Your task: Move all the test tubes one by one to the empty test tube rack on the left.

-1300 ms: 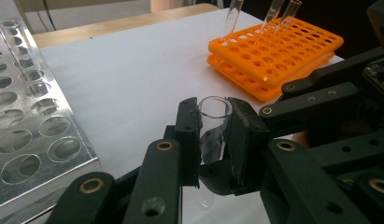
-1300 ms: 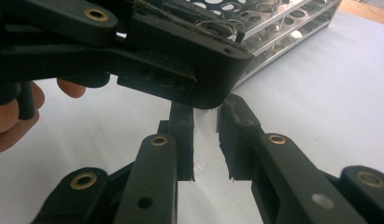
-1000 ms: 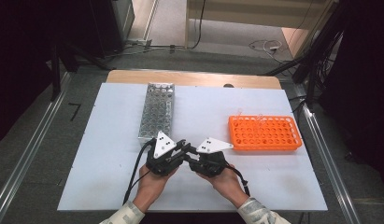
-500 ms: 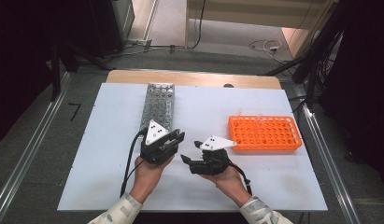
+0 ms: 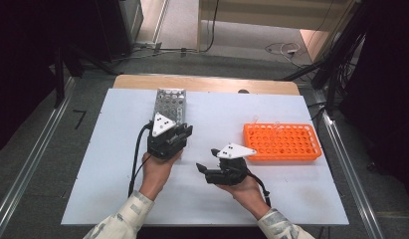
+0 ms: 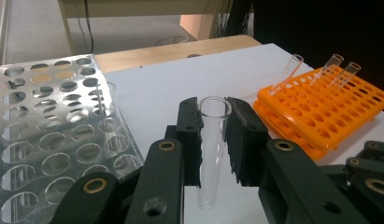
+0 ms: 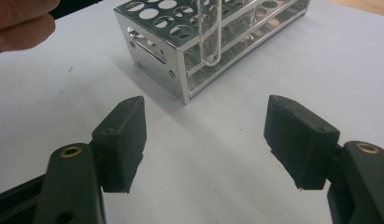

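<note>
A clear empty test tube (image 6: 207, 186) stands upright between the black jaws of my left gripper (image 6: 213, 116), which is shut on it just below its rim. In the high view my left gripper (image 5: 183, 132) sits at the near end of the metal tube rack (image 5: 169, 99). The right gripper view shows the tube (image 7: 210, 32) hanging in front of the rack's (image 7: 180, 42) near corner, its bottom above the table. My right gripper (image 7: 206, 135) is open and holds nothing; it hovers over the white table to the right of the left gripper (image 5: 207, 159).
An orange tube rack (image 5: 281, 142) lies at the right of the table, with three clear tubes (image 6: 332, 63) leaning in its far end. The white table (image 5: 107, 164) ends in a wooden strip at the back. Cables trail from both grippers toward the person.
The two grippers were close together a second ago and have parted. My left gripper has carried the tube forward to the metal rack; my right gripper has drifted slightly right.
</note>
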Available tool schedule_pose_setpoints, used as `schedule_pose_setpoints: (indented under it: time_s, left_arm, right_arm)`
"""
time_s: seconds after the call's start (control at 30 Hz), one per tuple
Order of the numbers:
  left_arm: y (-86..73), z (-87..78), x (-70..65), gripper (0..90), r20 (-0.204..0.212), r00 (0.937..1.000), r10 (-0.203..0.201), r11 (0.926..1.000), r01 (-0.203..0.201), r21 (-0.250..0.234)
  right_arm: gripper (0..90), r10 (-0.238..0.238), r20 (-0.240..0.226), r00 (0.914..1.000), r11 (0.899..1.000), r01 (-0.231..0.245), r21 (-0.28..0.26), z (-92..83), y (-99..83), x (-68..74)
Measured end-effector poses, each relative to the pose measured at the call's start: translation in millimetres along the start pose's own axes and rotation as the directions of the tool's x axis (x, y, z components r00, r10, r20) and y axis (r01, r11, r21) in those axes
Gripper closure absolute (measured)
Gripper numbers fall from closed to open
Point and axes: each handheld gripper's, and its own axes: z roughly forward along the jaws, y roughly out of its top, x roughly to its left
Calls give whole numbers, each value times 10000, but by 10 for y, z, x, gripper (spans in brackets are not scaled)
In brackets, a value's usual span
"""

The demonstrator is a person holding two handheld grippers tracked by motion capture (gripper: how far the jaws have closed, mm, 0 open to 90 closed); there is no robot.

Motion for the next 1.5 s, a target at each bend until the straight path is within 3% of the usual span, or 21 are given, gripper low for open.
schedule_pose_setpoints:
  time_s: [0.77, 1.5]
  left_arm:
    - [216, 158, 182, 757, -732, 9971, -228, 9997, 224, -61]
    - [318, 221, 368, 756, -1495, 9883, -308, 9993, 271, -264]
  right_arm:
    - [285, 78, 45, 10000, 10000, -78, 34, -9, -9, -37]
    - [286, 260, -10, 9997, 9996, -260, 56, -8, -18, -53]
